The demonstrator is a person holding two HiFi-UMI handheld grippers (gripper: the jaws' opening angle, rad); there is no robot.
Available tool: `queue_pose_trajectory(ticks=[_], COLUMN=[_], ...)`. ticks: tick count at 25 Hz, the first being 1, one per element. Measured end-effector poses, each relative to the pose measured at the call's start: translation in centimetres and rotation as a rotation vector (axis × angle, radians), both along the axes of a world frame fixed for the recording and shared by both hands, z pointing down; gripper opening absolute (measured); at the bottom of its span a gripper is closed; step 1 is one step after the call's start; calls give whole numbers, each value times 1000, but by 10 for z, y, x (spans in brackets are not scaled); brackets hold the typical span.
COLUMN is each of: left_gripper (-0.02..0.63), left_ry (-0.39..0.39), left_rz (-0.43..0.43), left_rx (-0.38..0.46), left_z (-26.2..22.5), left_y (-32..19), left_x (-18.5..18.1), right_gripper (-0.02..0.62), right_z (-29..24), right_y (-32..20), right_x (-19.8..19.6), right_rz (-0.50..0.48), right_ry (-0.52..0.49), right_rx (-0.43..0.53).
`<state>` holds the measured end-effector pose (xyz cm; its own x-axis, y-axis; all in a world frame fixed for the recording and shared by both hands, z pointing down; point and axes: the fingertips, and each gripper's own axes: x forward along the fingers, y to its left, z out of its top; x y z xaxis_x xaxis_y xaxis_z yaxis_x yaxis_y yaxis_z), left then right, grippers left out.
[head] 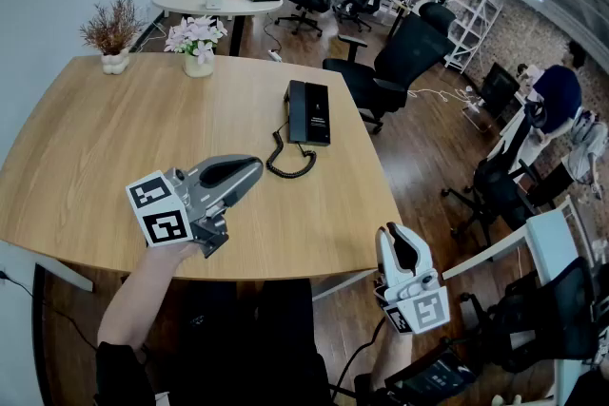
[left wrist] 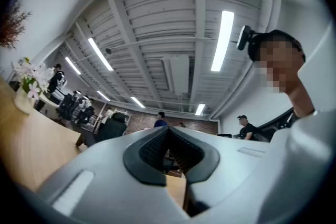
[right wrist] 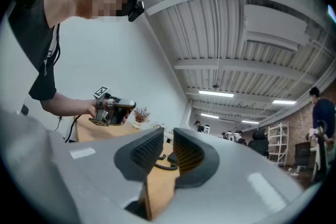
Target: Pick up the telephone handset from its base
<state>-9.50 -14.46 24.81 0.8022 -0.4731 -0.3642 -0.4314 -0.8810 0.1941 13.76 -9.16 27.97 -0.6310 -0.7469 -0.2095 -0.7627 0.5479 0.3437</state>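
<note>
Nearest, the right tongs hang off the table edge, jaws slightly apart and empty; the left tongs hover over the wood, closed on nothing. Farther on, the handset lies on its base, untouched. Arriving closed would shove the phone, and a quick lift could let the coiled cord drag the base

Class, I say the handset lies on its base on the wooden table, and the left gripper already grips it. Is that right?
Not quite. The head view shows the handset on its base, but the left gripper hangs short of it over the table, fingers shut on nothing.
</note>
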Motion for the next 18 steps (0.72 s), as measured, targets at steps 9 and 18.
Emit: queue_pose_trajectory(ticks=[9,18], left_gripper=[213,212], left_ry=[-110,-120], left_rz=[-152,-62], left_rx=[-174,-441], left_z=[21,99], left_y=[-154,-247], left_x=[-15,13], right_gripper=[60,60], right_z=[-41,9], right_y=[-147,-304], right_x=[-18,-51], right_rz=[16,98], right_ry=[-7,38], right_rx=[3,-152])
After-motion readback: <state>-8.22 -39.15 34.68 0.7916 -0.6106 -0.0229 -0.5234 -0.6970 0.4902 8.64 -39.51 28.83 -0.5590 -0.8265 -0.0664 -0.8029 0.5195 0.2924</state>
